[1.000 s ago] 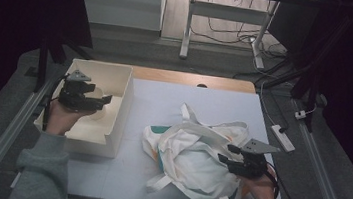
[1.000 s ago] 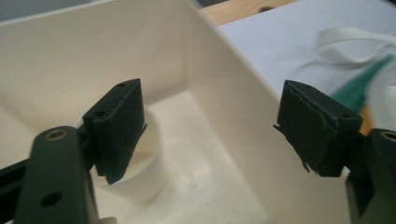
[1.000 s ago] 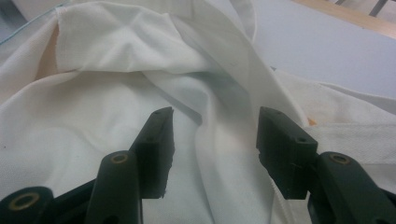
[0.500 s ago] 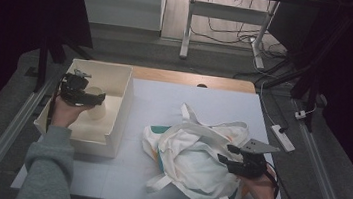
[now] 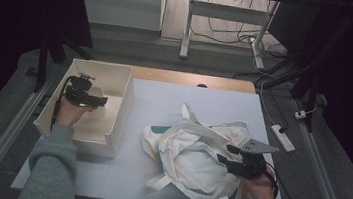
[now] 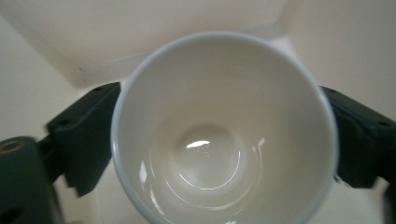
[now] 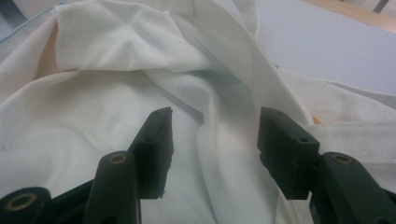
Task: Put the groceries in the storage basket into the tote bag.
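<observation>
The right gripper (image 5: 231, 156) sits at the near right of the counter (image 5: 204, 100), held in the person's right hand (image 5: 258, 185). Its jaws point toward the left of the high view and stand spread, with a clear gap between them. In the right gripper view the jaws hover just over the folds of a white cloth bag (image 7: 107, 93); a ridge of cloth rises in the gap, but neither pad presses on it.

The cloth bag (image 5: 198, 155) lies crumpled on the near right half of the counter, its straps (image 5: 185, 113) trailing toward the far side and the near edge. A patch of green print (image 5: 160, 129) shows at its left end.

To the left, a white bin (image 5: 123, 103) stands on the near left part of the counter. The left hand (image 5: 68, 112) reaches into it over the left wall, with a grey sleeve (image 5: 53, 166) behind it. The left gripper (image 5: 98, 101) is low inside the bin.

In the left gripper view a white cup (image 6: 224, 130) stands between the two jaws, its mouth facing the camera and its inside empty. The jaws have just been opening; each now stands at the cup's side. Whether the pads touch the wall cannot be told. The cup is inside the bin, near one corner.
</observation>
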Demonstrator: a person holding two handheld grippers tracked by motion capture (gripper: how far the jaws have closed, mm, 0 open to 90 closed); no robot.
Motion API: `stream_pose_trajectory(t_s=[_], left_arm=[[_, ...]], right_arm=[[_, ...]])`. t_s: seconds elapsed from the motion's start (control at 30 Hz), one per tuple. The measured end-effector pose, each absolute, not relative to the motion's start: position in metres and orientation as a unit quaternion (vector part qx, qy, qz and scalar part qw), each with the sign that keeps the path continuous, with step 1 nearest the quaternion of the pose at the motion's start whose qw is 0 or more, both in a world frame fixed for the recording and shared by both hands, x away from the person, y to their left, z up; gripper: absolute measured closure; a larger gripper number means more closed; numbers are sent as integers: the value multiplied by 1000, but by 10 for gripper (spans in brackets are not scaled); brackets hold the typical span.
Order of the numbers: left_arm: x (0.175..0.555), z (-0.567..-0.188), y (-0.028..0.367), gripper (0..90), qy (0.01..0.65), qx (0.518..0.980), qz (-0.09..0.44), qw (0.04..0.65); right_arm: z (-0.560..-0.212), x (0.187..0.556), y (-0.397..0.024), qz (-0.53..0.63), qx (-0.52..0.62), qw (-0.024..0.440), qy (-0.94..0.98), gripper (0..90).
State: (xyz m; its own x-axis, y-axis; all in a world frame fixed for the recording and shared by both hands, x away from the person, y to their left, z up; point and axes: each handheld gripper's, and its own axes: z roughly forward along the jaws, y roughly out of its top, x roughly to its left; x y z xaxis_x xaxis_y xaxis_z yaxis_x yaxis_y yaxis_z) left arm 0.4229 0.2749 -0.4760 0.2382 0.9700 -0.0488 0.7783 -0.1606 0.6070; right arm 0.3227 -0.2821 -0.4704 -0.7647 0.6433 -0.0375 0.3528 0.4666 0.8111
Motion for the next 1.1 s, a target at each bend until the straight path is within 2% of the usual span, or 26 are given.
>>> stream_pose_trajectory(t_s=[0.03,0.1,0.3,0.57,0.83,1.1], left_arm=[[423,-478,276,158,589,742,176,269],[423,-478,276,188,589,740,177,272],[421,-474,274,195,582,743,184,275],[400,-435,265,195,550,730,211,347],[388,-417,263,196,529,715,189,417],[374,-399,258,195,506,702,199,460]], right_arm=[[-470,323,-282,422,297,172,839,453],[-470,322,-282,422,296,173,839,453],[-470,322,-282,424,297,174,838,453],[-469,322,-282,426,297,177,836,453],[-467,321,-281,428,296,180,835,454],[-467,321,-281,428,296,181,835,453]])
